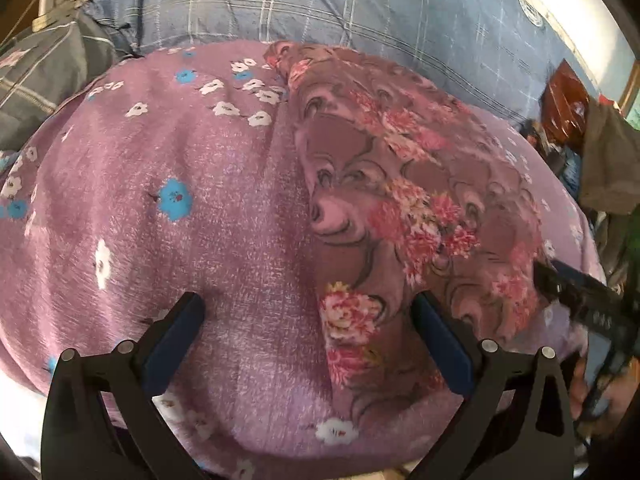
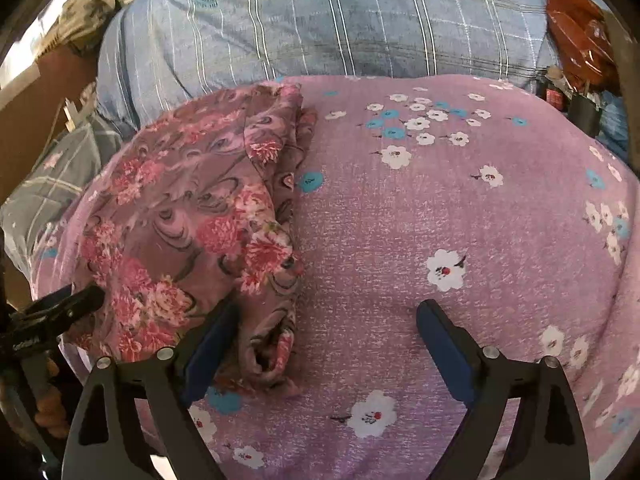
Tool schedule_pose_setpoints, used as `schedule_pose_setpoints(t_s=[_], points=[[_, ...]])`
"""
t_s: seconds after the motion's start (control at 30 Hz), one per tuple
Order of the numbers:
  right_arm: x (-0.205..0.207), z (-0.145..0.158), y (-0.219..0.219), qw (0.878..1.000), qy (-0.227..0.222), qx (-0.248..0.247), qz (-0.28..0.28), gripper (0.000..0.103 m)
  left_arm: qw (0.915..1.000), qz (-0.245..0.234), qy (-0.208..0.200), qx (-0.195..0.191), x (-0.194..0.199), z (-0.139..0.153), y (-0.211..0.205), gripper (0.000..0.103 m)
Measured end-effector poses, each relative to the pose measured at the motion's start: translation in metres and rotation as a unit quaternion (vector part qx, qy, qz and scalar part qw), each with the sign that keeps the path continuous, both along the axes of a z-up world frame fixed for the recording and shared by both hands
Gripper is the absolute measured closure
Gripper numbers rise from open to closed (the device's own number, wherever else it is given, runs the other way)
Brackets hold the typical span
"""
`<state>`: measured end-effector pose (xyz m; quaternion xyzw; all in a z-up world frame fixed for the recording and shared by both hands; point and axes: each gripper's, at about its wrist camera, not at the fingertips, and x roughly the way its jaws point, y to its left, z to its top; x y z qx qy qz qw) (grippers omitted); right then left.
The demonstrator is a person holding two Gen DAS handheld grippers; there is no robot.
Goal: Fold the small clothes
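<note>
A small mauve garment with pink flowers [image 1: 400, 208] lies folded over on a purple flowered cushion [image 1: 160, 208]. In the right wrist view the garment [image 2: 192, 220] sits on the cushion's left part [image 2: 440, 208]. My left gripper [image 1: 310, 308] is open and empty just above the cushion, its right finger over the garment's near edge. My right gripper [image 2: 326, 316] is open and empty, its left finger touching the garment's near corner. The right gripper also shows at the right edge of the left wrist view [image 1: 580, 304], and the left gripper at the left edge of the right wrist view [image 2: 60, 308].
A blue plaid bedcover [image 1: 340, 4] lies behind the cushion, also in the right wrist view [image 2: 320, 20]. A grey plaid cloth [image 1: 48, 68] is bunched at the far left. A red-brown object [image 2: 576, 40] and clutter stand at the far right.
</note>
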<state>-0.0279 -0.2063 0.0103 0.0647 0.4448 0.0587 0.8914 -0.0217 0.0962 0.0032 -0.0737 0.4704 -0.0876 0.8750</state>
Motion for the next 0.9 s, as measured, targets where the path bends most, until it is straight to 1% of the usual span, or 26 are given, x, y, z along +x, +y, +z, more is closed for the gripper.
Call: schedule_pose_setpoints(t_s=[0.07,0.1,0.13,0.2,0.23,0.3,0.33,0.37,0.43,0.47,0.5,0.53,0.6,0.63,0.7,0.77,0.83,0.9], points=[[0.000,0.017,-0.011,0.999,-0.038,0.028,-0.021,0.011,0.9998,0.004,-0.021,0.002,0.005,0.022,0.009,0.000],[0.002,0.023,-0.015,0.998,-0.047,0.036,-0.027,0.011,0.9995,0.008,-0.031,0.008,0.009,0.030,0.011,0.000],[0.008,0.028,-0.018,0.997,-0.049,0.045,-0.029,0.011,0.9990,0.013,-0.040,0.017,0.016,0.041,0.013,0.000],[0.024,0.033,-0.020,0.998,-0.033,0.052,-0.030,0.011,0.9982,0.021,-0.048,0.028,0.033,0.056,0.014,0.000],[0.031,0.035,-0.020,0.997,-0.028,0.059,-0.029,0.011,0.9984,0.022,-0.043,0.029,0.045,0.062,0.013,0.000],[0.041,0.036,-0.014,0.997,-0.024,0.071,-0.015,0.011,0.9988,0.002,-0.046,0.018,0.060,0.067,0.006,0.000],[0.047,0.035,-0.009,0.997,-0.021,0.068,-0.010,0.011,0.9986,-0.007,-0.047,0.024,0.069,0.067,-0.002,0.000],[0.051,0.032,-0.005,0.998,-0.015,0.062,-0.008,0.011,0.9985,-0.006,-0.044,0.033,0.075,0.064,-0.005,0.000],[0.062,0.016,0.003,0.999,0.012,0.049,-0.003,0.008,0.9985,-0.001,-0.022,0.050,0.094,0.048,-0.016,0.000],[0.066,0.007,0.003,0.998,0.023,0.050,-0.006,0.001,0.9982,0.002,-0.001,0.060,0.101,0.036,-0.021,0.000],[0.067,0.004,-0.001,0.998,0.015,0.060,-0.014,0.000,0.9960,0.011,0.046,0.076,0.114,0.014,-0.024,0.000],[0.066,0.003,-0.003,0.998,0.005,0.065,-0.014,0.000,0.9968,0.011,0.065,0.044,0.120,0.002,-0.021,0.000],[0.064,0.004,0.000,0.999,0.001,0.052,-0.002,0.001,0.9976,0.042,0.054,-0.013,0.118,0.000,-0.006,0.000],[0.064,0.004,0.000,0.999,0.001,0.049,0.003,0.001,0.9972,0.044,0.055,-0.022,0.118,0.002,-0.003,0.000],[0.063,0.004,-0.002,0.999,0.003,0.053,0.011,0.001,0.9978,0.033,0.056,-0.014,0.118,0.003,-0.004,0.000],[0.064,0.006,-0.002,0.999,0.008,0.049,0.015,0.001,0.9979,0.021,0.059,-0.017,0.117,0.004,-0.003,0.000],[0.065,0.009,-0.003,0.999,0.015,0.038,0.014,0.001,0.9972,0.024,0.067,-0.022,0.112,0.006,0.001,0.000],[0.061,0.013,-0.004,1.000,0.017,0.019,0.009,0.000,0.9962,0.038,0.076,-0.020,0.104,0.009,0.004,0.000]])
